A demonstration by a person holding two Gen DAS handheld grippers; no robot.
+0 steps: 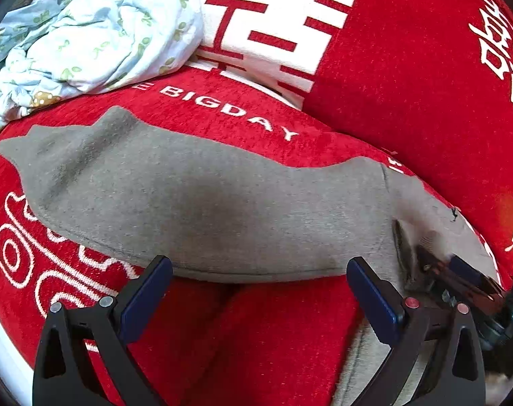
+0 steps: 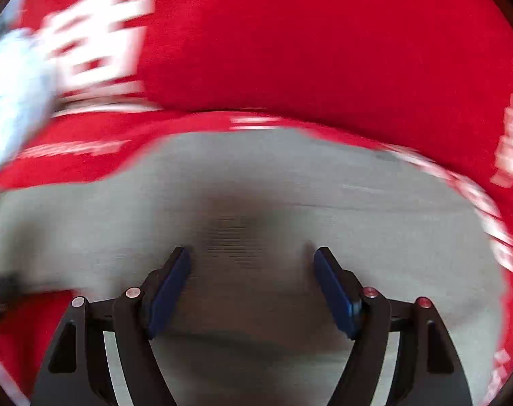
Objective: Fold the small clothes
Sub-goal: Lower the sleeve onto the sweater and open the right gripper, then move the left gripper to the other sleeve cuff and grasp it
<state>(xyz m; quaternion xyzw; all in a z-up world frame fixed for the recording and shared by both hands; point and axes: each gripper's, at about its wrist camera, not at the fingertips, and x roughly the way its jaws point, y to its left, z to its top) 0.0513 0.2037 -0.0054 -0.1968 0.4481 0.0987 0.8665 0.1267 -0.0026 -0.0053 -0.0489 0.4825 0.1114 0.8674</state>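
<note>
Our left claw (image 1: 259, 291) is spread wide and grasps nothing, its tips just short of the near edge of the grey garment (image 1: 195, 203) on the red cover (image 1: 408, 84). Our right claw (image 2: 253, 287), also spread and empty, hovers over that garment (image 2: 256, 176). Beyond it to the left lies a flowered cloth (image 1: 97, 30).

Crumpled floral cloth (image 1: 97, 34) crowds the grey garment's (image 1: 202, 203) far-left side.

My left view is sharp and brightly, evenly lit, with a soft dark shadow on the grey garment (image 1: 202, 203) and fisheye bending with black corners at the rim. My right view is heavily motion-blurred, its white lettering smeared sideways.
</note>
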